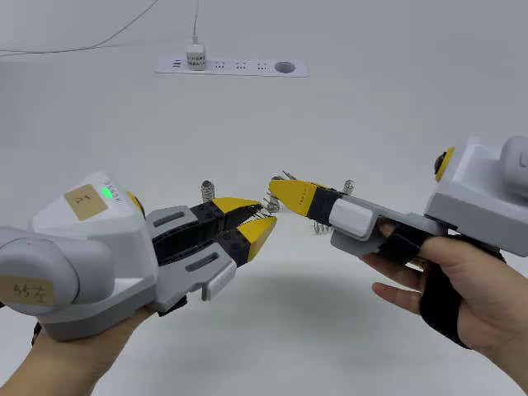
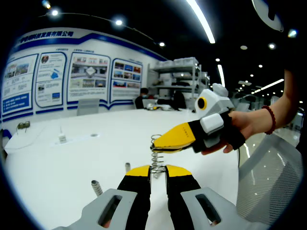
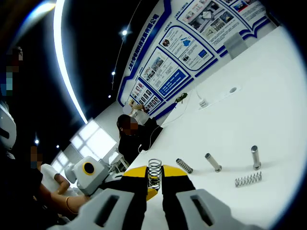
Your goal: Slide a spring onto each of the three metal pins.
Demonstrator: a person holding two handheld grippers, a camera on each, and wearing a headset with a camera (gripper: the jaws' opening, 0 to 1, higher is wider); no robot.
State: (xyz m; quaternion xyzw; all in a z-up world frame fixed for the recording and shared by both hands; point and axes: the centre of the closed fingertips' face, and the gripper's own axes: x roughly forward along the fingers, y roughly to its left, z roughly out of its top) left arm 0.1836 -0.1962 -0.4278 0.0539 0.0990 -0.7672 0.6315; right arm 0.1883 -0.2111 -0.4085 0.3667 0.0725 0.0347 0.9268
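One spring is pinched at both ends, in the air above the white table. My left gripper is shut on its lower end and my right gripper is shut on the same spring. In the head view the left gripper comes from the lower left and the right gripper from the right, tips nearly touching. Past the jaws in the right gripper view are a spring-covered pin and two bare pins. A loose spring lies beside them.
A white power strip with a plugged-in charger lies at the far side of the table, its cable running off to the left. One pin with a spring stands behind the left gripper. A person sits at a far desk.
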